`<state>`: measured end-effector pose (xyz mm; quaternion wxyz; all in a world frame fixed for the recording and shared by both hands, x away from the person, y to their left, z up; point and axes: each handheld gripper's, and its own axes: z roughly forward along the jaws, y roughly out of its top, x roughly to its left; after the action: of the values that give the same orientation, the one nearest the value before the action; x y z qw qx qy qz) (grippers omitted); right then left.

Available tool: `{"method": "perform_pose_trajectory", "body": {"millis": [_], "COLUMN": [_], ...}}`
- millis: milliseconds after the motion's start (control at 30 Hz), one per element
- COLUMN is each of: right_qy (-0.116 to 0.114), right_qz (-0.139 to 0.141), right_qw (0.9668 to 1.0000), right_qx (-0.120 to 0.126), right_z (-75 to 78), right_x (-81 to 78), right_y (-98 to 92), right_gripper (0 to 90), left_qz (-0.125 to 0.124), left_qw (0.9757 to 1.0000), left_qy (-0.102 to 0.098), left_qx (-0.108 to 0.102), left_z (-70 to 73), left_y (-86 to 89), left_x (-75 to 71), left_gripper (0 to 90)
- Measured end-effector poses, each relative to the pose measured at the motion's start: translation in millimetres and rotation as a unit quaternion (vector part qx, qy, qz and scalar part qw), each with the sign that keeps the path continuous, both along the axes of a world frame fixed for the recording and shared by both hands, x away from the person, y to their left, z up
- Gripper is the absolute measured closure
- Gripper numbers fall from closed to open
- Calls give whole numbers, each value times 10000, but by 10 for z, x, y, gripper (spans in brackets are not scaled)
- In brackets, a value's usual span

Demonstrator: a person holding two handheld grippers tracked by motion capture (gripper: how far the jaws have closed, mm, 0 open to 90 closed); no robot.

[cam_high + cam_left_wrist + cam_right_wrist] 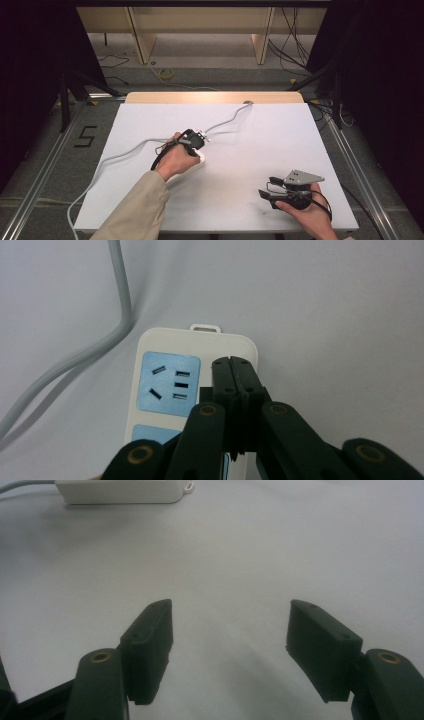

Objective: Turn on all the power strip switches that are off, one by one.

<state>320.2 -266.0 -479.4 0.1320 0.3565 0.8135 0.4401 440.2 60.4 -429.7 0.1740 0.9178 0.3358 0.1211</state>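
Note:
A white power strip (200, 342) with pale blue socket panels lies flat on the white table. Its hanging-loop end points away from my left gripper. My left gripper (232, 362) hovers right over the strip's right half, jaws pressed together with nothing visible between them. In the high view a hand holds this gripper (195, 144) at the table's middle left, over the strip (199, 162). My right gripper (266, 186) rests low at the front right, jaws wide apart and empty (229, 625). From there the strip (120, 492) shows far off.
A grey cable (125, 152) runs from the strip to the left and off the table's front left corner. A second pale cable (232, 117) comes from the far edge toward the left gripper. Table edges lie close behind the right hand.

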Motion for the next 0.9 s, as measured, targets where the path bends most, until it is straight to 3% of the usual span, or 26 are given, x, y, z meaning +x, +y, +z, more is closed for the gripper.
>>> {"method": "perform_pose_trajectory", "body": {"millis": [400, 533, 900], "right_qy": [-4, -3, -3], "right_qz": [-9, 14, 8], "right_qw": [10000, 10000, 10000], "right_qx": [11, 8, 16], "right_z": [1, 0, 0], "right_x": [-1, 1, 2], "right_y": [-1, 3, 7], "right_gripper": [358, 359, 358], "left_qz": [5, 29, 62], "left_qw": [9999, 9998, 9998], "left_qy": [34, 0, 10], "left_qx": [95, 214, 181], "left_z": [-30, -34, -42], "left_y": [-19, -5, -20], "left_x": [27, 39, 34], "left_gripper": [900, 900, 900]}}
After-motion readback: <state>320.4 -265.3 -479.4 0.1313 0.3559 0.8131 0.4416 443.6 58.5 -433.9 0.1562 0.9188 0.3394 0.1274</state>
